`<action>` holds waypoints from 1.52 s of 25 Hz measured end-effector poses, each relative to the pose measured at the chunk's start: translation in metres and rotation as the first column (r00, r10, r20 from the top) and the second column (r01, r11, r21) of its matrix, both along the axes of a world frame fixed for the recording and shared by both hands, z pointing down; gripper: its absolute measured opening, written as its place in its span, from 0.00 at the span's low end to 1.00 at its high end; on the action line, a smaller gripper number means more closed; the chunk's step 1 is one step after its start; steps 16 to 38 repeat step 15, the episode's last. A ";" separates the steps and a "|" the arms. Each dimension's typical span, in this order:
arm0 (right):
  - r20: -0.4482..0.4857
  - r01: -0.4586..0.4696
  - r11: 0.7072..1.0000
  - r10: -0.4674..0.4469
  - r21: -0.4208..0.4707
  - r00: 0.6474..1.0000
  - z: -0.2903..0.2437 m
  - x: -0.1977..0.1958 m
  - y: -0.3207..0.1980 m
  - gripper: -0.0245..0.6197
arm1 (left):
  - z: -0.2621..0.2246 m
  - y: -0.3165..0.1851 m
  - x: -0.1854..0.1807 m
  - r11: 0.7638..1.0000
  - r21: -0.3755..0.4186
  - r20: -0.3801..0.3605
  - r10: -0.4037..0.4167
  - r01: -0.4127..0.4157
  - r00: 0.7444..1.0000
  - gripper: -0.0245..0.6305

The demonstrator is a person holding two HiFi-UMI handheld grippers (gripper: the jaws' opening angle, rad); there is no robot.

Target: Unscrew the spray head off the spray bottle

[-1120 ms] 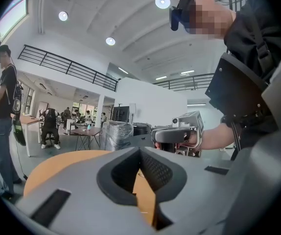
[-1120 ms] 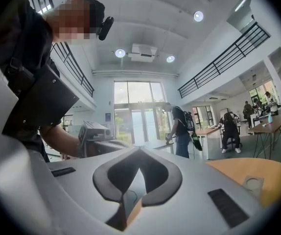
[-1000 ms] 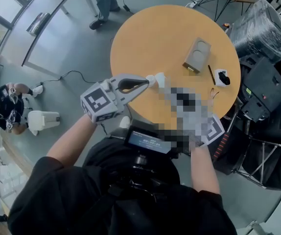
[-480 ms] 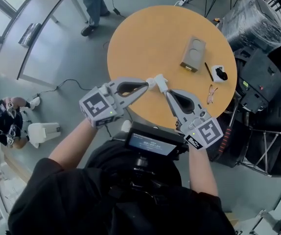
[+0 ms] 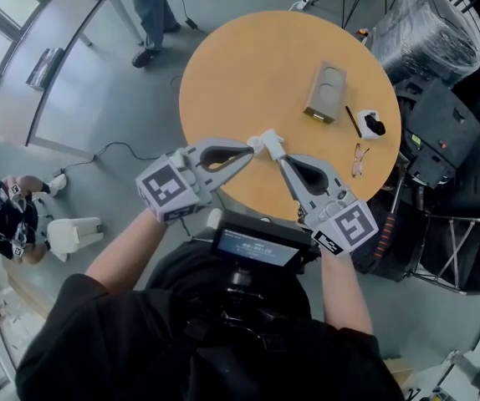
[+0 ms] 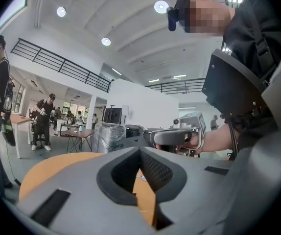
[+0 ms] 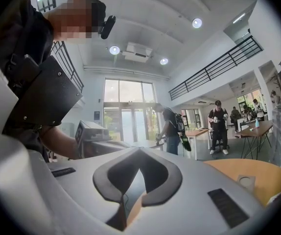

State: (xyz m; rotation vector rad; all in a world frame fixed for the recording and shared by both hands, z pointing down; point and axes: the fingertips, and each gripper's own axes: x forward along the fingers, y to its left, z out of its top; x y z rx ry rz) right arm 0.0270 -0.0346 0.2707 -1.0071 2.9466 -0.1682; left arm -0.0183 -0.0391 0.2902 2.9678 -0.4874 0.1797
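I have both grippers over the near edge of the round tabletop point(image 5: 240, 65), their tips almost meeting. The left gripper point(image 5: 257, 145) has its fingers clenched on nothing, and so does the right gripper point(image 5: 275, 148). Farther across lie a flat tan box point(image 5: 326, 92), a pen point(image 5: 353, 121), a small white-and-black piece point(image 5: 373, 124) and glasses point(image 5: 360, 160). I cannot tell which, if any, is the spray bottle.

Your left gripper point(image 5: 255, 145) reaches in from the lower left of the head view and your right gripper point(image 5: 275, 149) from the lower right, their tips close together just above the frame's centre. Each pair of jaws is pressed together with nothing between them. Your left forearm point(image 5: 127, 253) and right forearm point(image 5: 340, 289) are bare and angle inward.
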 end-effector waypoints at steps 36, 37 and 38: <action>-0.018 0.006 1.000 -0.006 -0.008 1.000 0.006 -0.004 -0.009 0.05 | 0.008 -0.006 -0.002 1.000 -0.009 -0.005 0.018 -0.018 1.000 0.05; -0.018 0.006 1.000 -0.006 -0.008 1.000 0.006 -0.004 -0.009 0.05 | 0.008 -0.006 -0.002 1.000 -0.009 -0.005 0.018 -0.018 1.000 0.05; -0.018 0.006 1.000 -0.006 -0.008 1.000 0.006 -0.004 -0.009 0.05 | 0.008 -0.006 -0.002 1.000 -0.009 -0.005 0.018 -0.018 1.000 0.05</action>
